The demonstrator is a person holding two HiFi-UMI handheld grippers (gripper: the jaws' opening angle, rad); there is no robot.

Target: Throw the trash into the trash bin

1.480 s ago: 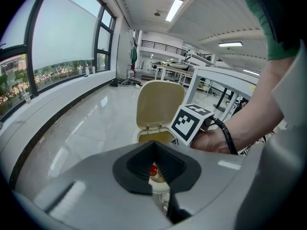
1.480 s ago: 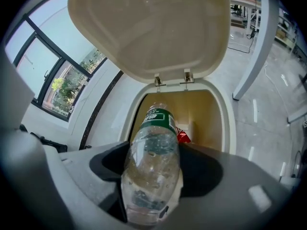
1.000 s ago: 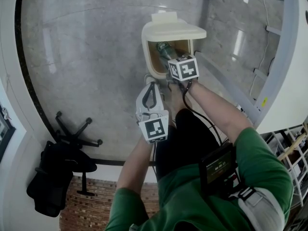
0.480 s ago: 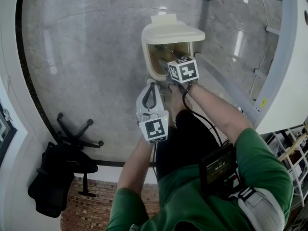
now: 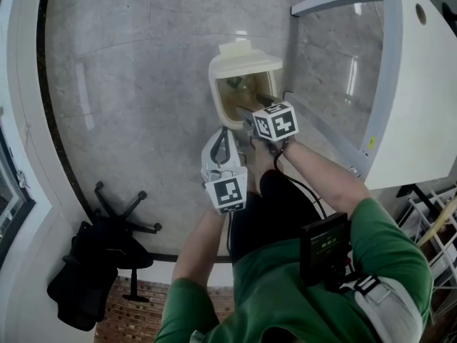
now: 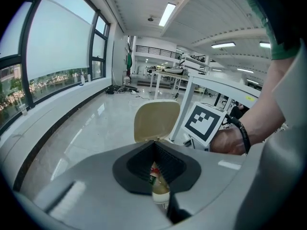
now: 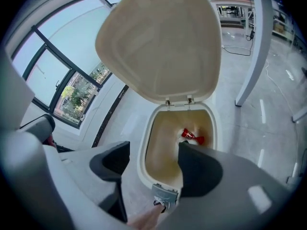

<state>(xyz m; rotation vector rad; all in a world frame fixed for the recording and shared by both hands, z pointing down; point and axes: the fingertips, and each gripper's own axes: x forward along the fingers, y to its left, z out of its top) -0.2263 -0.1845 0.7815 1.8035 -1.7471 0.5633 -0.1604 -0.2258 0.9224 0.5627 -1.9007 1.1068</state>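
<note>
Though right gripper (image 7: 151,153) half-blocks it, trash bin (image 7: 160,140) seemingly holds trash (image 7: 192,136).

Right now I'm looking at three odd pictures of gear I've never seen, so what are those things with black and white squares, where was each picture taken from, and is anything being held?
There is no robot: a person holds a hand-held two-jaw gripper in each hand, and the checkered cubes are part of those. The top-down picture comes from a camera on the person's head; the other two come from cameras riding on each gripper, looking along its jaws. On the floor stands a cream trash bin with its lid up. The right gripper hangs open and empty over it, and a red scrap lies inside. The left gripper is shut; the bottle glimpsed through it seems to lie in the bin, not gripped.
</note>
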